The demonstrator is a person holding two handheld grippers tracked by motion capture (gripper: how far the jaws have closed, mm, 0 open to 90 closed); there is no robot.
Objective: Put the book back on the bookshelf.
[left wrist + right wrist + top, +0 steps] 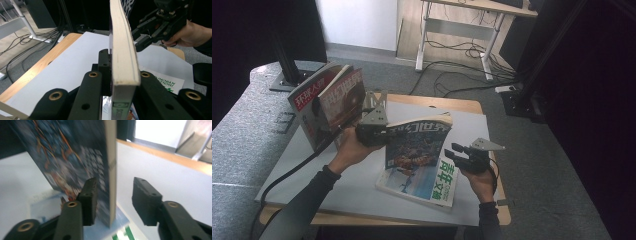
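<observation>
A blue-covered magazine (417, 142) stands upright over the white mat (337, 175). My left gripper (387, 135) is shut on its left edge. In the left gripper view the pale page block (123, 62) runs up between the jaws, pinched tight. My right gripper (453, 150) is at the magazine's right edge. In the right gripper view the magazine (75, 157) stands between the parted jaws of that gripper (115, 187). The left pad is close to the cover and the right pad is well clear. A second magazine (427, 185) with green characters lies flat beneath.
Two more magazines (329, 100) stand leaning at the table's back left. A grey covered surface (237, 140) lies left of the table. Behind are a desk frame (462, 30) with floor cables and a black post (537, 75) at the right. The wooden table edge (362, 218) runs along the front.
</observation>
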